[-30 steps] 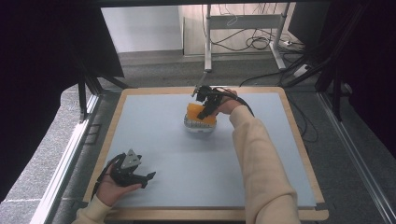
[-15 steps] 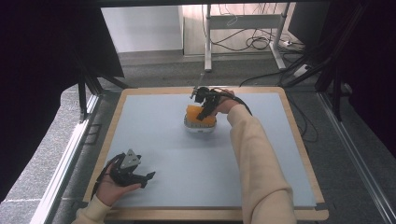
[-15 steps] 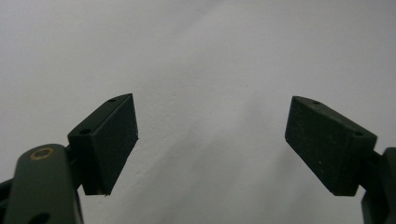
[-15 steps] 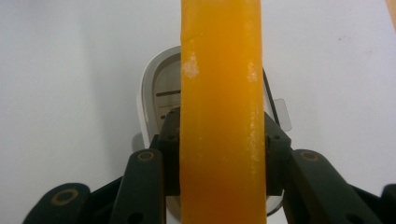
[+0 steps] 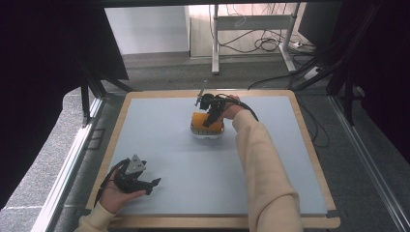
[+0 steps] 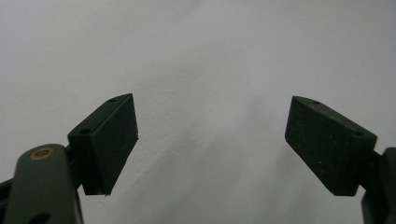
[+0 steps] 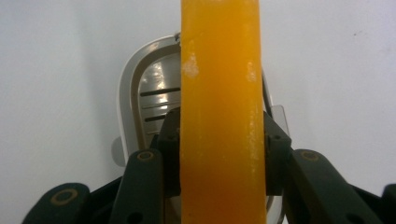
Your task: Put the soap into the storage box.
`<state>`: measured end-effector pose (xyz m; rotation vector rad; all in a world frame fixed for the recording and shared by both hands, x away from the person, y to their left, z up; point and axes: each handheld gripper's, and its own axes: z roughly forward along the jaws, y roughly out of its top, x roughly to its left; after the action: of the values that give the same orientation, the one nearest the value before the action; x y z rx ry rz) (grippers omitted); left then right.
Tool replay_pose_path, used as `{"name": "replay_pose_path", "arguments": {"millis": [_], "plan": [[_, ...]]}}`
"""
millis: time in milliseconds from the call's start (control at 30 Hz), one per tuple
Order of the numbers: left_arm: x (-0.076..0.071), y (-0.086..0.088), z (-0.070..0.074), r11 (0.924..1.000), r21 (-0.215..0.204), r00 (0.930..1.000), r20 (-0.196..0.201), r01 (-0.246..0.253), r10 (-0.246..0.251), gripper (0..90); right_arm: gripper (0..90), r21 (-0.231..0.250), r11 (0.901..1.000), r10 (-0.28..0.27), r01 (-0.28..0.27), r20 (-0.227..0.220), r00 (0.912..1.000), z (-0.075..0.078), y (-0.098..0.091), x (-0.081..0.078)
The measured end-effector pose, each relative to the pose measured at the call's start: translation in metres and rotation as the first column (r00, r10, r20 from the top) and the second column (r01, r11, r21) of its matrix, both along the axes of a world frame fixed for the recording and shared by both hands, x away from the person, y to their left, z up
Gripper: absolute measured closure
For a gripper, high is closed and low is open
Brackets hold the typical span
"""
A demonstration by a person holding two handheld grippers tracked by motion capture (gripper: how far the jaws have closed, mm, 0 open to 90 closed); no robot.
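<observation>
My right gripper is shut on an orange slab, which it holds just over a white oval holder at the far middle of the table. In the right gripper view the orange slab stands edge-on between the two black jaws. Beneath it lies the white holder with a slotted metal inside; whether the slab touches it I cannot tell. My left gripper rests in a hand at the front left. Its fingers stand wide open over bare mat.
A pale blue-grey mat covers the table inside a wooden frame. Dark floor, black frame posts and cables on the floor lie beyond the far edge. A sleeved right forearm crosses the right half of the mat.
The right gripper has sunk a little with the orange slab toward the white holder. The left hand and its gripper have stayed put.
</observation>
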<state>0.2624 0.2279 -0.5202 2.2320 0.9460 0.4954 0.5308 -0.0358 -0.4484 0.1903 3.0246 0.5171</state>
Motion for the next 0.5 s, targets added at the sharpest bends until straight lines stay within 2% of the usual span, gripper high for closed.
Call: {"name": "replay_pose_path", "arguments": {"millis": [100, 200, 300, 400, 500], "plan": [[0.0, -0.001, 0.0, 1.0, 0.002, 1.0, -0.001, 0.001, -0.001, 17.3, 51.2, 0.04, 0.999, -0.022, 0.021, 0.013, 0.9997, 0.005, -0.001, 0.0], [0.0, -0.001, 0.0, 1.0, 0.001, 1.0, -0.004, 0.005, -0.005, 17.3, 41.0, 0.041, 0.9981, -0.047, 0.045, 0.055, 0.9974, 0.008, -0.001, -0.002], [0.0, -0.001, 0.0, 1.0, 0.001, 1.0, -0.004, 0.005, -0.005, 17.3, 38.6, 0.045, 0.9964, -0.076, 0.072, 0.075, 0.9943, 0.01, -0.002, -0.003], [0.0, -0.001, 0.0, 1.0, 0.002, 1.0, -0.004, 0.006, -0.006, 17.3, 34.4, 0.087, 0.9897, -0.122, 0.114, 0.098, 0.9877, 0.014, -0.006, -0.003], [0.0, -0.002, -0.001, 0.9999, 0.007, 0.9999, -0.006, 0.008, -0.008, 17.3, 32.5, 0.107, 0.9868, -0.134, 0.122, 0.114, 0.9844, 0.017, -0.009, -0.005]]}}
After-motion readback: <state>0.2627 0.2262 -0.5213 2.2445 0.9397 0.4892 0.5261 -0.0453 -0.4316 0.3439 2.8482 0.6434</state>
